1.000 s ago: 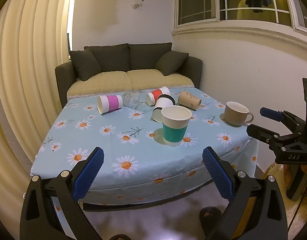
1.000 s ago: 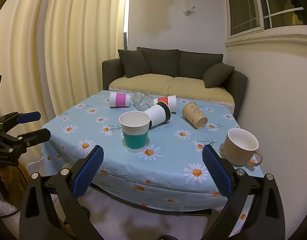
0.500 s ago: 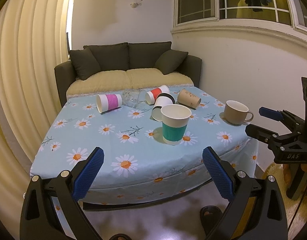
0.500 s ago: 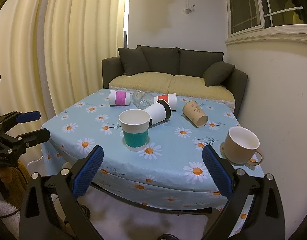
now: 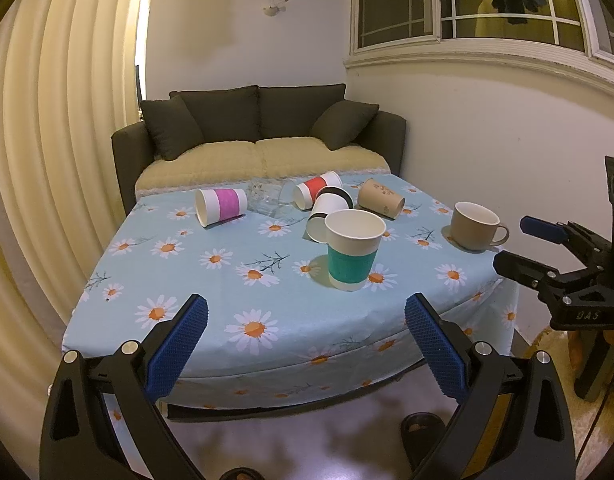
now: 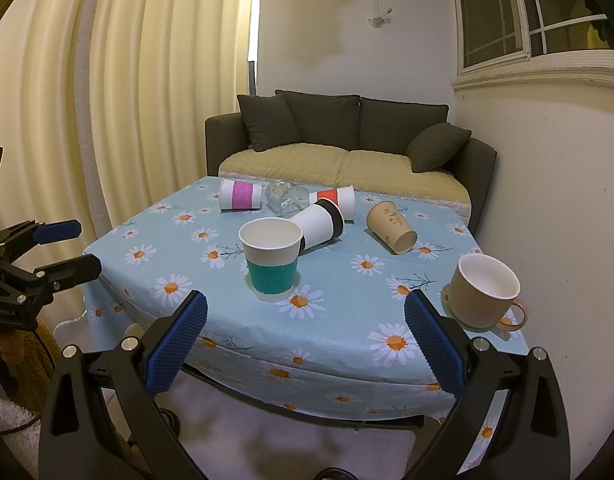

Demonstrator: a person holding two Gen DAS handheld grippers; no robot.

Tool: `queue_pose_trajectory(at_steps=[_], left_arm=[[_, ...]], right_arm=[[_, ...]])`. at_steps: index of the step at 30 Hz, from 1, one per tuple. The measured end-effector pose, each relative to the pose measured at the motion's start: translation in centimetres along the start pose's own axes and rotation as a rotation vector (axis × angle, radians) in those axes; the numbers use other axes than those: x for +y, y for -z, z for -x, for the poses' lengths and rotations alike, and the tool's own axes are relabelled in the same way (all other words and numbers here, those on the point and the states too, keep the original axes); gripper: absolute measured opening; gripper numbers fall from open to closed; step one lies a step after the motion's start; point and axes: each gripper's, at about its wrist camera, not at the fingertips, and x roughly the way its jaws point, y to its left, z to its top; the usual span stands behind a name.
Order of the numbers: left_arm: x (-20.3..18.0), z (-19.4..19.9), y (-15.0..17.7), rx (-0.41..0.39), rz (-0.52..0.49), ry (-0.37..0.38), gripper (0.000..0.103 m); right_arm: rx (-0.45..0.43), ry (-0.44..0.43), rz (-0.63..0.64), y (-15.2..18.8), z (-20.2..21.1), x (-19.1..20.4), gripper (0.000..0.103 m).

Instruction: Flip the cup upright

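While both grippers hang off the near table edge, left gripper [image 5: 305, 322] and right gripper [image 6: 305, 320] are spread wide, gripping nothing. Teal-banded paper cup [image 5: 354, 254] stands upright near the front of the daisy tablecloth [image 5: 195, 280]. Black-banded cup [image 5: 327, 216] lies on its side just behind it (rim toward us). Pink-banded cup [image 5: 221, 207], red-banded cup [image 5: 317, 191] and brown paper cup [image 5: 381, 199] also lie tipped. Beige mug [image 5: 477, 226] is upright, right side.
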Motion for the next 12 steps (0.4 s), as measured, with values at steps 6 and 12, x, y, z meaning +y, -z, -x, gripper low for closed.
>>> queue_pose_trajectory(at_steps=[6,12], left_arm=[[0.07,-0.01,0.02,0.001,-0.002,-0.003,0.096],[0.06,0.21,0.01,-0.006,-0.004,0.001,0.096]], right_arm=[[-0.001,-0.001,0.002,-0.03,-0.01,-0.03,0.098],[-0.002,-0.002,0.004,-0.05,0.01,0.01,0.098]])
